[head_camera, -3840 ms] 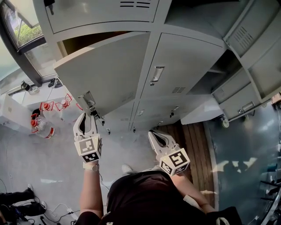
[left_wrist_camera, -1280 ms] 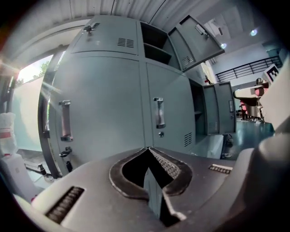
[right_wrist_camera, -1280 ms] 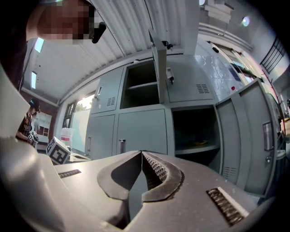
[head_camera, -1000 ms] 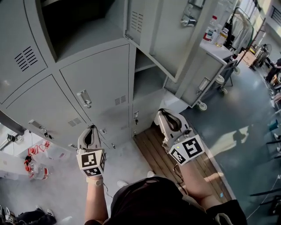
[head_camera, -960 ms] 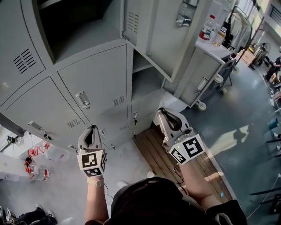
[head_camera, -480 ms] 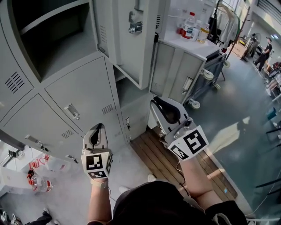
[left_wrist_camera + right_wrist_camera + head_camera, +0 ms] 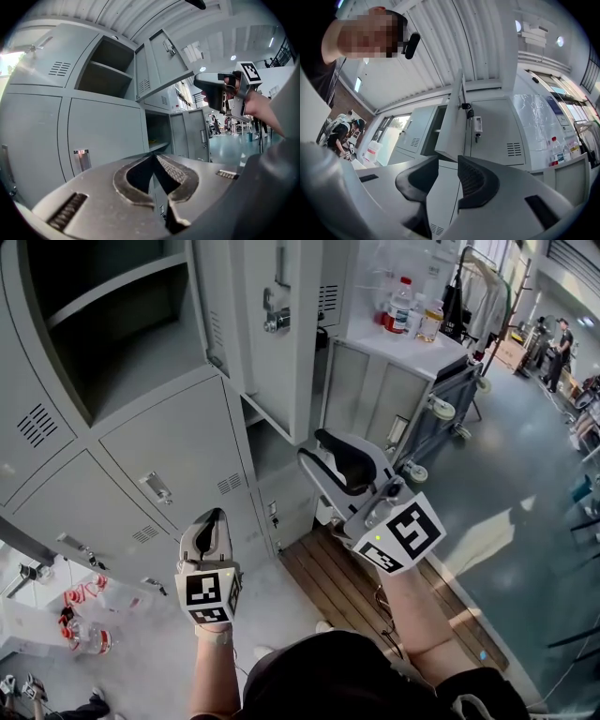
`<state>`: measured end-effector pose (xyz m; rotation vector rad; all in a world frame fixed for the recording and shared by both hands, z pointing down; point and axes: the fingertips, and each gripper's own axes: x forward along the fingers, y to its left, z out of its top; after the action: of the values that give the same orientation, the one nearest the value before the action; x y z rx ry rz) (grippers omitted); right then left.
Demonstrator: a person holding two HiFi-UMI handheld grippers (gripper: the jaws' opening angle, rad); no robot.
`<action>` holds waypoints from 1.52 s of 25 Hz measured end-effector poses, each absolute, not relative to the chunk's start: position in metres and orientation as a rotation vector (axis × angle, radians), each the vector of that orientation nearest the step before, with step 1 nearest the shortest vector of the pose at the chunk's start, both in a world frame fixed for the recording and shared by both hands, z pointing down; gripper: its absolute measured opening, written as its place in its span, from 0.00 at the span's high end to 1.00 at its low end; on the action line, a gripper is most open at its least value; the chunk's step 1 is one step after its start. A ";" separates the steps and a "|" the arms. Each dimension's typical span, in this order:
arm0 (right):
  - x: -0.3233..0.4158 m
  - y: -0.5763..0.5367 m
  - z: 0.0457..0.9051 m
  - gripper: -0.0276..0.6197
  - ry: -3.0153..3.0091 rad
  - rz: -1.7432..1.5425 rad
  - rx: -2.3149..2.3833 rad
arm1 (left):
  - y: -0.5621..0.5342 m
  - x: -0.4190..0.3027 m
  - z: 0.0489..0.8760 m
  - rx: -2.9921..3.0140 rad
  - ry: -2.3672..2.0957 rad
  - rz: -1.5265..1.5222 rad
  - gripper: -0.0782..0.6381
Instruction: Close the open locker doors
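Note:
The grey locker bank fills the left of the head view. One upper locker door (image 7: 277,324) swings out open, beside an open upper compartment (image 7: 112,324). A lower compartment (image 7: 272,442) beneath it is open too. My right gripper (image 7: 311,448) is raised just below that door's bottom edge; its jaws have just been opening and nothing lies between them. In the right gripper view this door (image 7: 452,124) shows edge-on above the right gripper (image 7: 447,164). My left gripper (image 7: 208,526) is shut and empty in front of closed lower doors. The left gripper (image 7: 153,157) view also shows the open door (image 7: 164,58).
A wheeled grey cabinet (image 7: 398,395) with bottles (image 7: 401,304) on top stands right of the lockers. A wooden floor panel (image 7: 347,582) lies at the lockers' foot. Water bottles (image 7: 84,615) sit on the floor at the left. People stand far off at the right (image 7: 562,338).
The lower-left door seen open earlier is now shut. Both grippers have risen and my view has swung right toward the open upper door. The right jaws have parted.

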<state>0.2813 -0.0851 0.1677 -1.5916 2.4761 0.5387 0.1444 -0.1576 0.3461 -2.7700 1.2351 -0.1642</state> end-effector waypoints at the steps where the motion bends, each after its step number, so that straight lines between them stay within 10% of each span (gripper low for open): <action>1: 0.280 -0.086 0.166 0.74 2.481 0.543 -1.578 | -0.158 0.143 0.347 -2.770 1.243 -0.167 0.86; 38: 0.129 -0.121 0.164 0.76 2.494 0.617 -1.451 | -0.170 -0.041 0.386 -2.711 1.490 -0.228 0.86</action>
<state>0.1292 -0.1207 0.1644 -1.4507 2.4942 0.6174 -0.0405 -0.1701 0.3861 -2.7111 1.4902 -0.2284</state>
